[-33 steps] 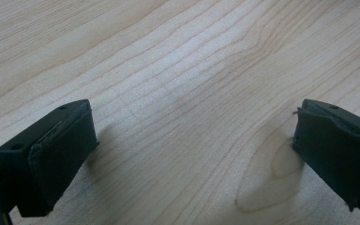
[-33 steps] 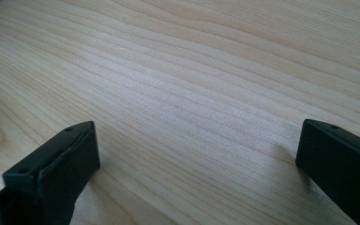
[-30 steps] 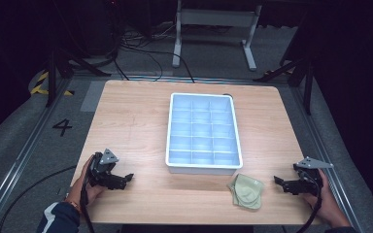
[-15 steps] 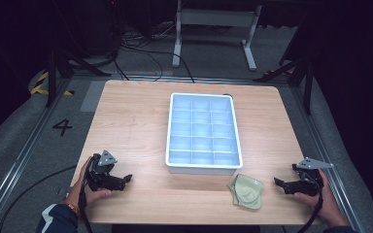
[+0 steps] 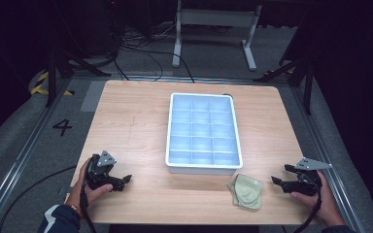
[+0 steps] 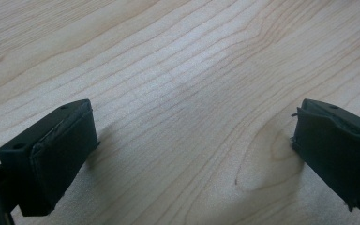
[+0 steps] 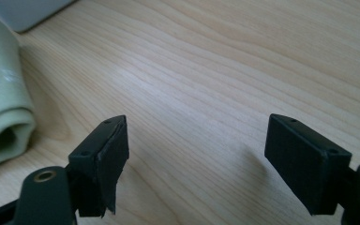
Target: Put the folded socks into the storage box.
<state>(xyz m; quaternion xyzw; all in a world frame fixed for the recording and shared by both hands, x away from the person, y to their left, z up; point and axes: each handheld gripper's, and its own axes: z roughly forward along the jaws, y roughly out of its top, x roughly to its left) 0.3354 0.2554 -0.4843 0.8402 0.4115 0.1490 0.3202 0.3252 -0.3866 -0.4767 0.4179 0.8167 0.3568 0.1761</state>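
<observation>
Cloth point(image 5: 245, 191), pale green and folded, lies on the counter point(image 5: 136, 126) just below the tray point(image 5: 203, 128), a short way left of the right gripper point(image 5: 278, 181), whose fingers point(image 7: 104, 154) have just been closing, empty. Left gripper point(image 5: 124, 181) rests wide open, empty, well apart.

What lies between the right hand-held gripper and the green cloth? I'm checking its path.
Only bare wood of the table separates the right hand-held gripper from the green cloth, as the high view shows.
</observation>
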